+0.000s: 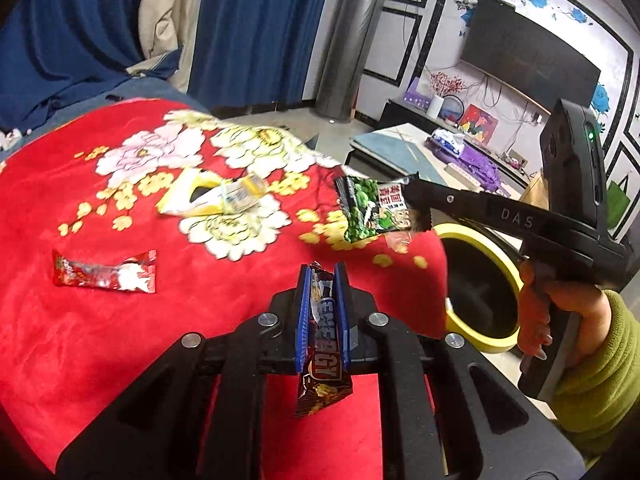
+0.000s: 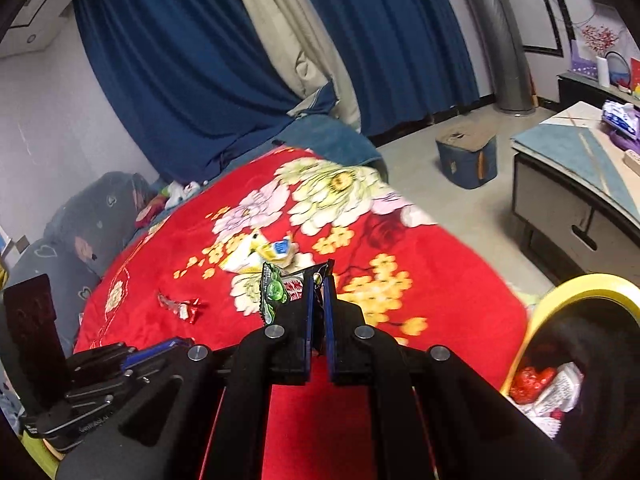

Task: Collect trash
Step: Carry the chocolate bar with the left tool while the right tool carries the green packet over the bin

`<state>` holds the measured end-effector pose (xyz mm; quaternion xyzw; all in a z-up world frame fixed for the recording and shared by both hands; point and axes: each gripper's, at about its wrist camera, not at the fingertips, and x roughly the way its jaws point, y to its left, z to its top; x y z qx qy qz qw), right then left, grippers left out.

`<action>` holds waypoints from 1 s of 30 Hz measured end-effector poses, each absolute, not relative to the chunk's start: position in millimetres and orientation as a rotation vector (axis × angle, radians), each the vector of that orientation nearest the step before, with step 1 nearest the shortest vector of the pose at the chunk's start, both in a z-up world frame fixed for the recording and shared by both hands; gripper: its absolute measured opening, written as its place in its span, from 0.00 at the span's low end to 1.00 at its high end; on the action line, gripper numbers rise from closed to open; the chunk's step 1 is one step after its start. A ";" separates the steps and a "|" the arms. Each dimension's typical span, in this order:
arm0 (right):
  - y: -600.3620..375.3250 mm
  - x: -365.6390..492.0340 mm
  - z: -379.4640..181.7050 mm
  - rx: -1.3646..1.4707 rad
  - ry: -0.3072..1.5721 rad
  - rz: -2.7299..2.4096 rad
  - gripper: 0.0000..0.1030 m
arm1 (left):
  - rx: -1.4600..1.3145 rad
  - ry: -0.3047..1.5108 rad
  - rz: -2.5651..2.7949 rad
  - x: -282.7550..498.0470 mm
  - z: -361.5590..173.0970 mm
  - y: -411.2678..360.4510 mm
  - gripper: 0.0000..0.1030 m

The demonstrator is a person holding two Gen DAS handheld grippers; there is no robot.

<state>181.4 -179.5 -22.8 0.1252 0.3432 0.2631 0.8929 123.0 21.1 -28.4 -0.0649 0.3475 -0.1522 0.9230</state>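
My left gripper (image 1: 323, 270) is shut on a dark brown "ENERGY" bar wrapper (image 1: 323, 360), held above the red flowered blanket (image 1: 120, 340). My right gripper (image 2: 319, 276) is shut on a green pea snack packet (image 2: 280, 292); in the left wrist view that packet (image 1: 374, 210) hangs from the right gripper's tip over the blanket's right edge. A yellow and white wrapper (image 1: 212, 196) and a red candy wrapper (image 1: 104, 274) lie on the blanket; both also show in the right wrist view, the yellow wrapper (image 2: 260, 254) and the red one (image 2: 182, 306).
A black bin with a yellow rim (image 1: 500, 280) stands beside the blanket on the right; it holds red and white wrappers (image 2: 548, 388). A low table (image 2: 580, 184), a blue stool (image 2: 466, 160), blue curtains (image 2: 192, 80) and a metal pipe (image 1: 352, 40) stand beyond.
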 end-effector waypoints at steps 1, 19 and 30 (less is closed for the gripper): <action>-185.6 179.9 -22.4 0.263 0.708 0.537 0.05 | -0.136 0.705 -0.317 121.6 -27.0 17.2 0.07; -289.1 152.9 -22.8 0.282 0.656 0.339 0.05 | -0.109 0.662 -0.407 132.9 -19.2 -63.5 0.07; -338.3 135.2 -34.2 0.287 0.637 0.233 0.05 | -0.081 0.642 -0.459 137.9 -16.8 -100.9 0.07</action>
